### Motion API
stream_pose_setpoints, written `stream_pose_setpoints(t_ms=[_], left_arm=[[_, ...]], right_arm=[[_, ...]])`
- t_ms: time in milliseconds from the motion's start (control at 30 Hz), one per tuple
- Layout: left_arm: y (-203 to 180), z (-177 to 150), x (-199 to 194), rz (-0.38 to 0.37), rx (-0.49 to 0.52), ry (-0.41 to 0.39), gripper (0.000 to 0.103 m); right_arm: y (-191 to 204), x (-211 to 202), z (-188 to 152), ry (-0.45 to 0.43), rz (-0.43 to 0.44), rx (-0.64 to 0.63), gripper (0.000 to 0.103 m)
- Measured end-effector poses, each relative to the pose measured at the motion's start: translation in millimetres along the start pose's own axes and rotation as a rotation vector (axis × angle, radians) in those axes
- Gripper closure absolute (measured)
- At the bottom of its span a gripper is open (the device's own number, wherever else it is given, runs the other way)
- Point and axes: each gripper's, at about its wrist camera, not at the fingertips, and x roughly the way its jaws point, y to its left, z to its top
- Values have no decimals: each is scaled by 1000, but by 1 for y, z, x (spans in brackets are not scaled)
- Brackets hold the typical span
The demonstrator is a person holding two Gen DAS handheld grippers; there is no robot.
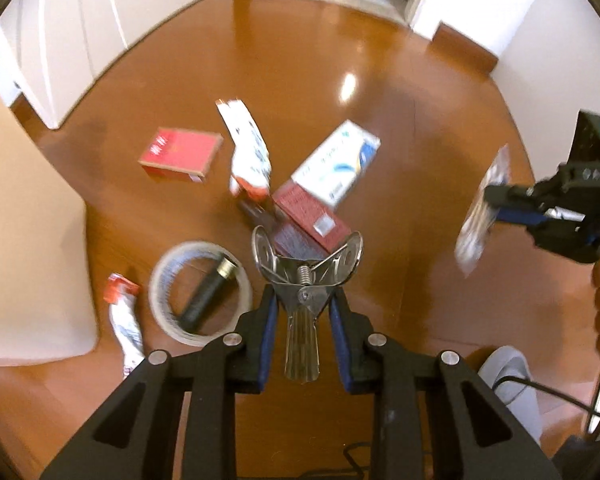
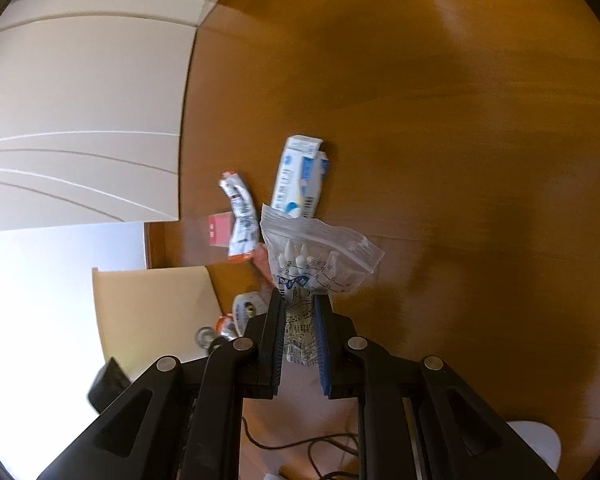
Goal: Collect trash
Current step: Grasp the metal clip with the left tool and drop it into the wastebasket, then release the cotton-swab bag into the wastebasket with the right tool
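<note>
Glossy wooden flooring carries the scattered trash, and from it my left gripper (image 1: 306,296) clamps a metal spring clip (image 1: 305,280) by its handles to lift it clear, above red boxes (image 1: 310,216) and a tape roll (image 1: 200,288), while my right gripper (image 2: 298,320) pinches a zip bag (image 2: 320,256) aloft.

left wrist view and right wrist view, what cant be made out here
- Left wrist view: the dark red box is partly covered by the white and blue carton and the metal spring clip held in the left gripper.
- Left wrist view: motion blur makes the print on the red flat packet unreadable.
- Right wrist view: the clear zip bag in the right gripper hides the floor items behind it.
</note>
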Motion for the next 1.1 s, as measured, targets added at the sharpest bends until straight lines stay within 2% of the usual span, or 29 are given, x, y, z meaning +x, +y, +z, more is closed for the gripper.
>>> stream_pose_setpoints(t_ms=[133,300,433,533,633,733,767,833,867,933,1100], left_arm=[[13,14,-36,7,-54,-60,79],[30,34,-115,40,-102,-176,79],[72,47,-192,109,-163,-275,79],[117,53,-231,165,-228,-308,79],[164,52,-247,214,-282,-301,78],[202,46,-239,225,-345,-260,76],[213,43,-228,247,-364,-234,72],[231,36,-218,263,-426,-199,46],[234,30,-222,259,-453,-194,41],[241,18,-229,240,-501,-199,39],[235,1,-290,251,-492,-216,39]], right_arm=[[21,4,-4,14,3,-37,88],[68,-10,-11,16,-24,-123,88],[132,-38,-22,0,-8,-209,88],[176,-56,-33,-2,2,-271,88],[220,-71,-44,4,8,-323,88],[251,-80,-52,3,-7,-372,88],[263,-80,-56,9,-15,-392,88],[281,-78,-63,24,-26,-416,88],[290,-75,-67,36,-31,-427,88],[308,-69,-75,55,-46,-455,88],[358,-43,-101,119,-60,-521,88]])
